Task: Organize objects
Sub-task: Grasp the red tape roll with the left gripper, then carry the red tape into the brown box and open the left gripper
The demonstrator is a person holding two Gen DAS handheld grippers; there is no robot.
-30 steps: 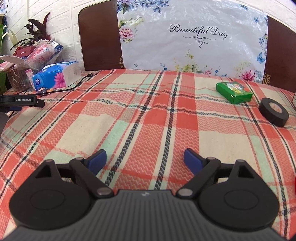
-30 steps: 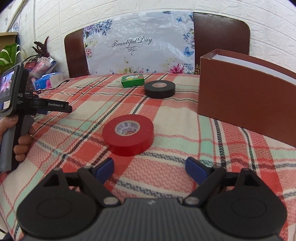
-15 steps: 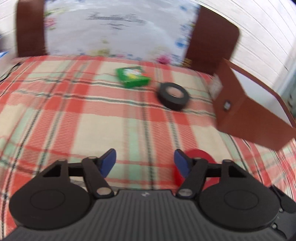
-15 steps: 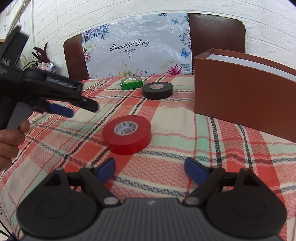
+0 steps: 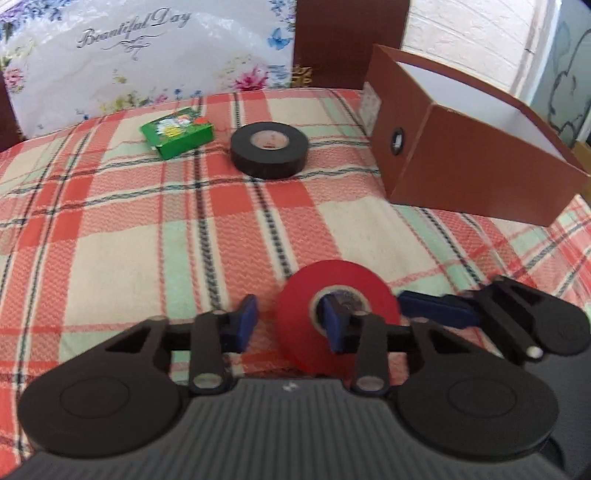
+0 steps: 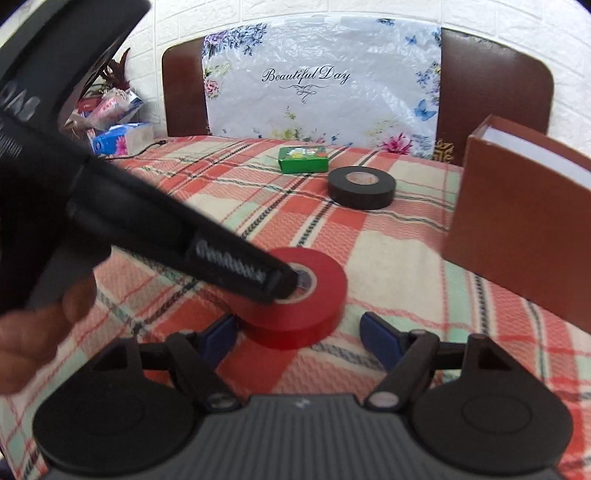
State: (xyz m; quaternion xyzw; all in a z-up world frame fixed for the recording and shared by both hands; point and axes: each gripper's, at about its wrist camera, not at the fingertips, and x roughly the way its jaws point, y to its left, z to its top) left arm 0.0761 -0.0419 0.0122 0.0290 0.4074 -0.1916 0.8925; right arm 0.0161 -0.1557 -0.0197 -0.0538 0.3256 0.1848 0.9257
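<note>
Red tape roll (image 5: 336, 314) is lying flat on the cloth; my left tongs (image 5: 290, 323) are straddling its wall, spread, one finger in the core. My right tongs (image 6: 299, 338) are waiting spread, just behind it.

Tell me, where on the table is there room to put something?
The checked cloth left of the red tape and before the green box is bare. It is crowded around the red tape, where both grippers meet, and between black tape and brown box.

White brick wall (image 6: 369, 14), brown chair (image 6: 495, 81), plaid tablecloth (image 5: 110, 240), daylight
</note>
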